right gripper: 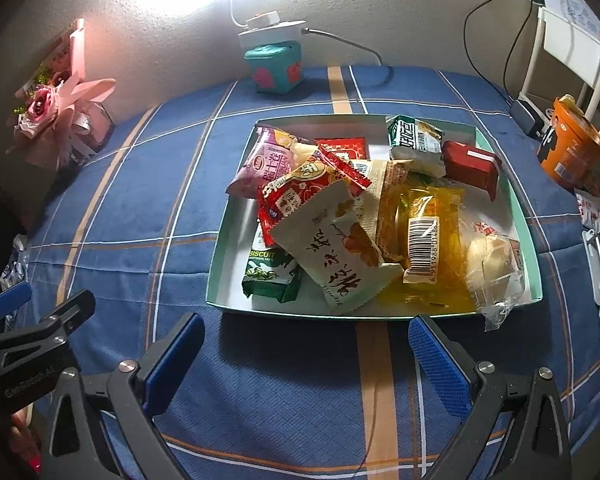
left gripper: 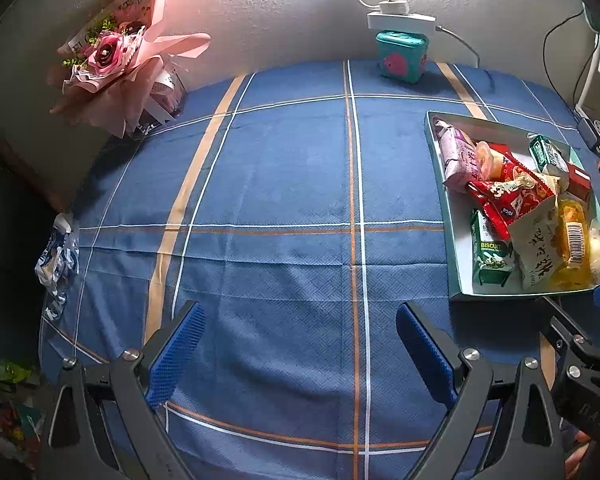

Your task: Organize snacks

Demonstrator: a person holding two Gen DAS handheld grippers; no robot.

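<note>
A shallow pale green tray [right gripper: 236, 216] sits on the blue checked tablecloth, holding several snack packets: a purple one [right gripper: 268, 164], a red one [right gripper: 300, 192], a green biscuit pack [right gripper: 270, 276], a beige pouch [right gripper: 340, 256] and a yellow one [right gripper: 424, 236]. The tray also shows at the right in the left wrist view [left gripper: 440, 184]. My right gripper [right gripper: 304, 356] is open and empty just in front of the tray's near edge. My left gripper [left gripper: 298, 344] is open and empty over bare cloth, left of the tray.
A pink flower bouquet [left gripper: 112, 60] stands back left. A teal box [left gripper: 402, 54] with a white power strip on it sits at the back. An orange cup [right gripper: 568, 144] stands right of the tray. A blue-white wrapper [left gripper: 58, 256] lies at the table's left edge.
</note>
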